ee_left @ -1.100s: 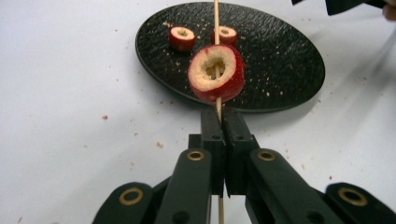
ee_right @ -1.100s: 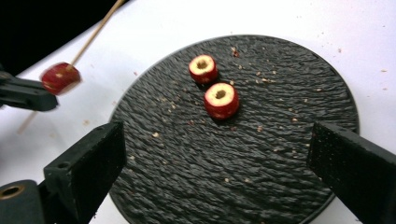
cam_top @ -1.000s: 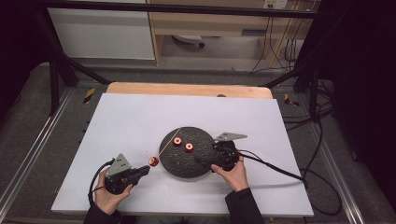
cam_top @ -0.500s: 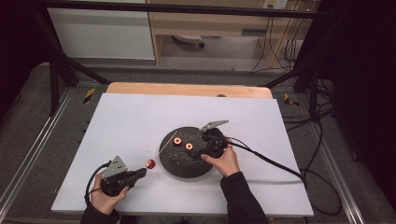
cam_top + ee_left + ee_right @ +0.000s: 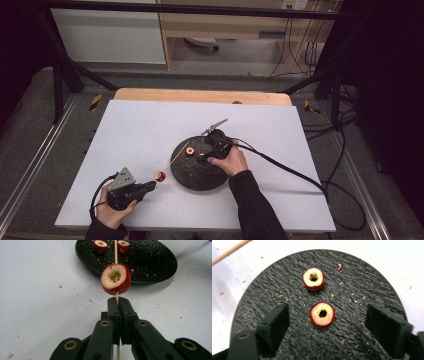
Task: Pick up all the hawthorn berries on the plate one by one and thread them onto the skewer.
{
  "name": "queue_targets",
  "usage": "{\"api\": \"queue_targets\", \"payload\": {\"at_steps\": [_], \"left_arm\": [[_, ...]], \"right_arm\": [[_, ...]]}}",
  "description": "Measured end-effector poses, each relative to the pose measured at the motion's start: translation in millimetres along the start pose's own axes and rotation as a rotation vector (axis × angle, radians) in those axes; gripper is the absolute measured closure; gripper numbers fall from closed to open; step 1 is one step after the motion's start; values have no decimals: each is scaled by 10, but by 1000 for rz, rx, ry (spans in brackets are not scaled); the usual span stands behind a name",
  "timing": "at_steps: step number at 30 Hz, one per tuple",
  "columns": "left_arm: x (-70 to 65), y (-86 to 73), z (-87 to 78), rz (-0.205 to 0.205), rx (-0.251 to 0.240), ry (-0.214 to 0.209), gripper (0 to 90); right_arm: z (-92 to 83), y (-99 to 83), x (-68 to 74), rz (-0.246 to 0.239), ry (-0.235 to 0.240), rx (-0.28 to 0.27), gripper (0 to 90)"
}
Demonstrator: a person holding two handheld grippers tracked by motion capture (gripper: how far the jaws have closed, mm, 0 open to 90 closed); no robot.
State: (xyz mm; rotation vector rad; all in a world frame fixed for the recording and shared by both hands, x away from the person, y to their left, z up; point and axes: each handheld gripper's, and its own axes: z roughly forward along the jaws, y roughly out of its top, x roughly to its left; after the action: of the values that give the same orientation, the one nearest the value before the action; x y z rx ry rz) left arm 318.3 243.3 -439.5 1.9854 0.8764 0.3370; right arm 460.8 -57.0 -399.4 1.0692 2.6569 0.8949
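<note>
white tabletop (image 5: 150, 130) carries a round black plate (image 5: 197, 177) with a rough, crumb-strewn face; the left gripper (image 5: 117, 305), jaws clamped together, pinches a thin wooden skewer (image 5: 116, 250) bearing one red fruit ring (image 5: 116, 279) with pale flesh, just short of the plate's rim; the right gripper (image 5: 325, 325) hangs over the plate, its jaws having just been closing, pads apart from the nearer fruit ring (image 5: 322, 314) lying between them; a second fruit ring (image 5: 313, 278) lies beyond; the skewer's lower end is cut off behind the jaws.
</note>
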Motion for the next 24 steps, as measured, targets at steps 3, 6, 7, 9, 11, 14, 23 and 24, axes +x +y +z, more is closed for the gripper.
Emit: {"api": "queue_targets", "payload": {"at_steps": [3, 6, 7, 9, 11, 14, 23, 24], "left_arm": [[5, 0, 3, 0, 3, -1, 883], [9, -2, 2, -3, 2, 1, 882], [7, -1, 1, -5, 1, 1, 882], [6, -1, 4, -5, 2, 2, 882], [6, 0, 10, -4, 4, 1, 882], [8, 0, 8, -4, 4, 1, 882], [13, 0, 18, -3, 11, 1, 882], [13, -1, 18, -3, 11, 1, 883]], "right_arm": [[66, 36, -11, -24, 4, 43, 288], [114, 47, -21, -19, 16, 60, 333], [129, 49, -24, -14, 23, 64, 352], [145, 55, -37, -9, 34, 73, 387], [150, 63, -46, -3, 36, 78, 423], [161, 70, -65, 11, 41, 89, 471], [195, 75, -85, 30, 79, 118, 596], [195, 75, -88, 29, 84, 117, 606]]}}
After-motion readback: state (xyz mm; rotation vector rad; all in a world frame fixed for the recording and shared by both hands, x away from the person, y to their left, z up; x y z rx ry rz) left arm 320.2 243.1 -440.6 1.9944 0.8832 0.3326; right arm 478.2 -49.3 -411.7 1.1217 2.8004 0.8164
